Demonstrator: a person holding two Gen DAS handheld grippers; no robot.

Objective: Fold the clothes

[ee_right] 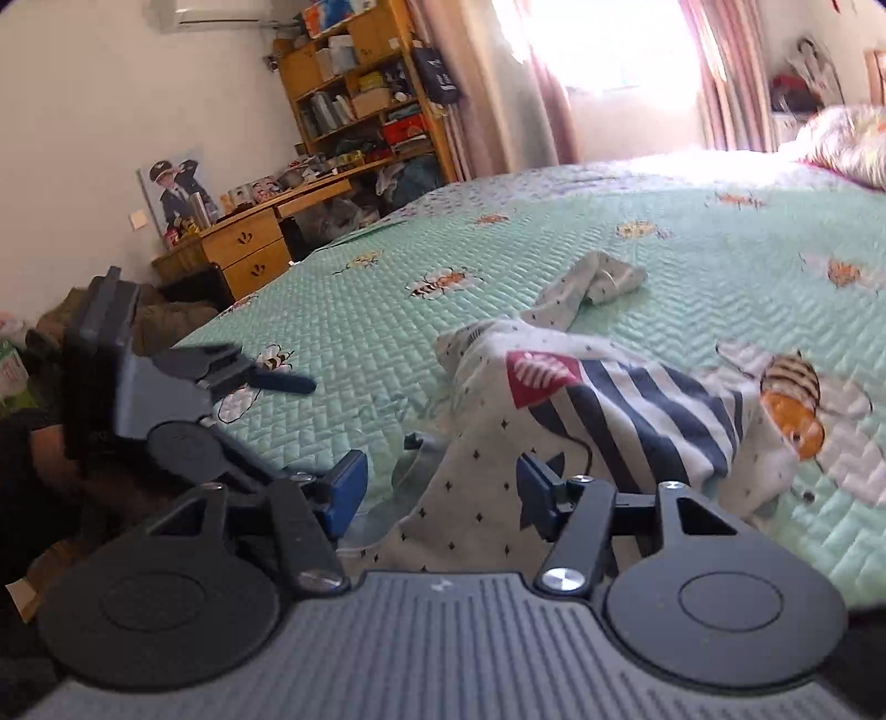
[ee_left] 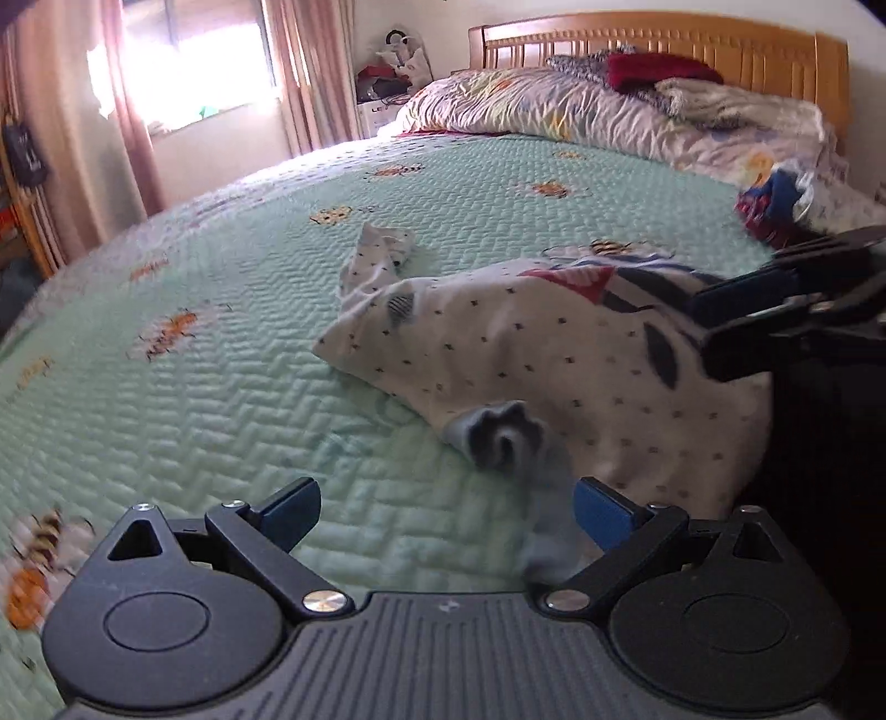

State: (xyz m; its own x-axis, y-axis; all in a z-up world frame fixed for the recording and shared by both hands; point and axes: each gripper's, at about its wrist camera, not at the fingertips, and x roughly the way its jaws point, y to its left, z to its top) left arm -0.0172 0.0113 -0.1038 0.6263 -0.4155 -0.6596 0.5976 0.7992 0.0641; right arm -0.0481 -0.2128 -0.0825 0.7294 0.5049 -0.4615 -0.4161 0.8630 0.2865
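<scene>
1. Left wrist view: the left gripper (ee_left: 446, 512) is wide open w/ nothing pinched. A grey bunched cuff (ee_left: 501, 437) of the white dotted shirt (ee_left: 554, 365) sits just ahead, between the blue pads, not squeezed.
2. Same view, right edge: the right gripper (ee_left: 714, 327) pokes in over the shirt. Its jaws look apart; can't tell if they touch cloth here.
3. Only this view shows the wood headboard (ee_left: 664, 44), the flowery duvet roll (ee_left: 554, 105) at the head end, a red knit thing (ee_left: 659, 72) on top, & a red-blue cloth heap (ee_left: 775, 205) near the bed's right edge.
4. Right wrist view: the right gripper (ee_right: 443, 487) is about 2/3 open. Shirt cloth lies between the pads, but they don't press it.
5. Only this view shows the left gripper (ee_right: 277, 382) from the side, at the bed's left edge, & the shirt's striped print (ee_right: 637, 404).
6. Only here too: wood desk (ee_right: 249, 243), shelf unit (ee_right: 360, 83) full of stuff, picture (ee_right: 177, 188) leaning on the wall.
7. Shirt lies crumpled near the bed's near edge, one sleeve (ee_right: 592, 285) pointing to the middle.
8. Bed cover (ee_left: 221, 332) is green, quilted, w/ bees. Bright window (ee_left: 194, 55), pink curtains (ee_left: 310, 72).
</scene>
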